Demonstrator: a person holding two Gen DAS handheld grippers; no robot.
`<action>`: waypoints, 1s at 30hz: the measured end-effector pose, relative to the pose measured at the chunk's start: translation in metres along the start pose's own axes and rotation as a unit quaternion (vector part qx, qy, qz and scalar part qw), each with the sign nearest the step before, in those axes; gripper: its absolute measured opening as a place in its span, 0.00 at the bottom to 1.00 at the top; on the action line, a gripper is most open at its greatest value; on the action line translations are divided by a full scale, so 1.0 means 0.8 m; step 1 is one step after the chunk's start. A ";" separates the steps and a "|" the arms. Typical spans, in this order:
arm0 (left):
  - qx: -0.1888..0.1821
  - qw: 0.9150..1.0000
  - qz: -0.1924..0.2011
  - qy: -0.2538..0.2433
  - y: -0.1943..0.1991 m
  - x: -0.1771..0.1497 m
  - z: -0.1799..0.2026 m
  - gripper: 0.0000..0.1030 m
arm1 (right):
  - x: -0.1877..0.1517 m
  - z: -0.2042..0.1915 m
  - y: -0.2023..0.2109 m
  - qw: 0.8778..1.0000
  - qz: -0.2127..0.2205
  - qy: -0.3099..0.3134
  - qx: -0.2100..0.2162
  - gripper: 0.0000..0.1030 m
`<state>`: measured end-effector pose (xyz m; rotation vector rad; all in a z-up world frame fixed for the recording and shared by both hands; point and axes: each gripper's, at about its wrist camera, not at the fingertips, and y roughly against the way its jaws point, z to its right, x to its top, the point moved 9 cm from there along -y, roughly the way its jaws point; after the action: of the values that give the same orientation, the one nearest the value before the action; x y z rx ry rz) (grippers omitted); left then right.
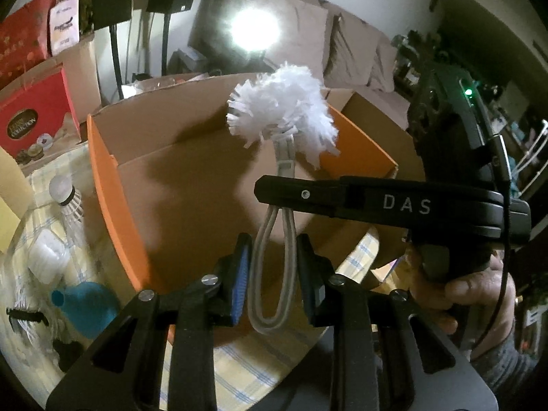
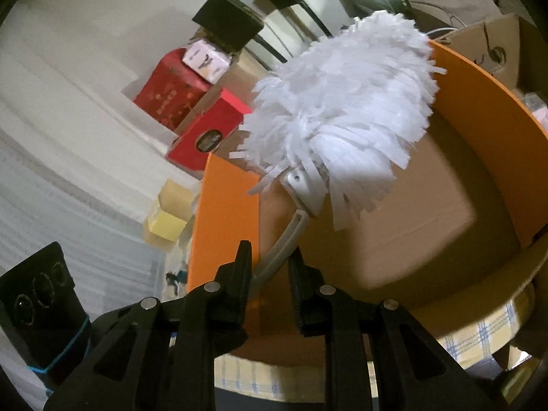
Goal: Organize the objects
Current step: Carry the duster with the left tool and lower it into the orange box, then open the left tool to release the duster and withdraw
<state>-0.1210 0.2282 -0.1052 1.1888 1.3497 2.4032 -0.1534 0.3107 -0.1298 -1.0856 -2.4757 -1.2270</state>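
Ahead of your right gripper, duster points up-forward over box; handle clamped. Left gripper open around handle loop.

I've got the duster up in the air over the orange box, held by its handle. Head is a fluffy white mop of cut strips, pale grey plastic handle w/ a looped end; in the left wrist view the loop hangs down toward the camera, head tilted up and away. In the right wrist view the duster leans up and to the right, its head overlapping the box's far rim. The box is open-topped, orange outside, plain brown cardboard inside, nothing visible in the part I can see, sitting on a yellow checked cloth.
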 end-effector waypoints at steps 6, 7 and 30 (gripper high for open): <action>0.015 1.000 -0.005 0.014 -0.005 -0.007 -0.021 0.35 | -0.001 0.008 -0.014 1.000 -0.006 0.008 -0.020 0.21; 0.017 1.000 -0.005 0.017 -0.004 -0.008 -0.023 0.35 | 0.000 0.008 -0.019 1.000 -0.008 0.012 -0.023 0.22; 0.100 0.988 0.079 0.086 0.112 -0.039 -0.091 0.96 | -0.009 -0.014 0.000 0.995 0.018 0.074 -0.068 0.67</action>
<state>-0.1288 0.1124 -0.0744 1.1989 1.6410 2.5816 -0.1501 0.2987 -0.1256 -1.0258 -2.2831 -1.4274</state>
